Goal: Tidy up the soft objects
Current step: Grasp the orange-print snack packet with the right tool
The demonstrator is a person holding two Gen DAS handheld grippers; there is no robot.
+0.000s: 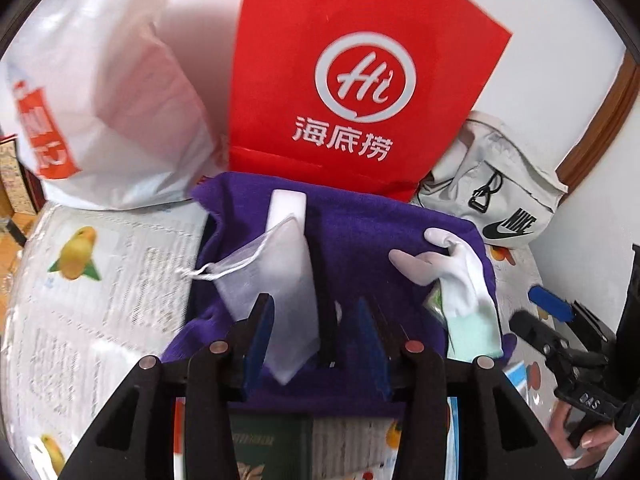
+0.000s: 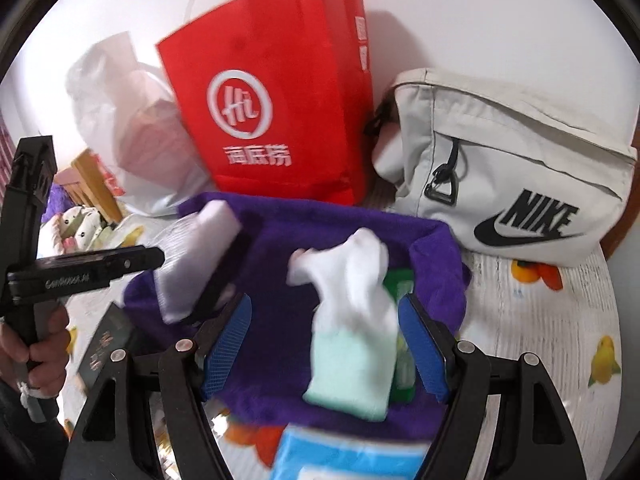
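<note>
Nearest first: left gripper [image 1: 316, 320] has its blue pads partly apart over the near edge of the purple cloth [image 1: 360, 232]. A white mesh drawstring pouch [image 1: 276, 276] runs between the pads; whether either pad presses it cannot be told, though a gap shows on the right side. Below the fingers, a dark green booklet [image 1: 268, 446] lies on the printed table cover [image 1: 100, 280].

Right gripper [image 2: 326, 340] stands wide open. A white-and-mint sock [image 2: 352, 340] lies between the pads on the purple cloth, clear of the left pad and very close to the right one, with green packaging [image 2: 402, 286] beside it. A blue-and-white packet [image 2: 352, 456] sits just in front of the cloth, blurred. A hand [image 2: 36, 344] holding the other tool shows at the left edge.

Farther back on the cloth, a white block [image 1: 286, 208] lies at the pouch's far end. Behind the cloth stand a red paper bag [image 1: 360, 80], a white plastic bag [image 1: 108, 112] to its left, and a pale grey Nike bag [image 2: 516, 168] to its right, against the wall.
</note>
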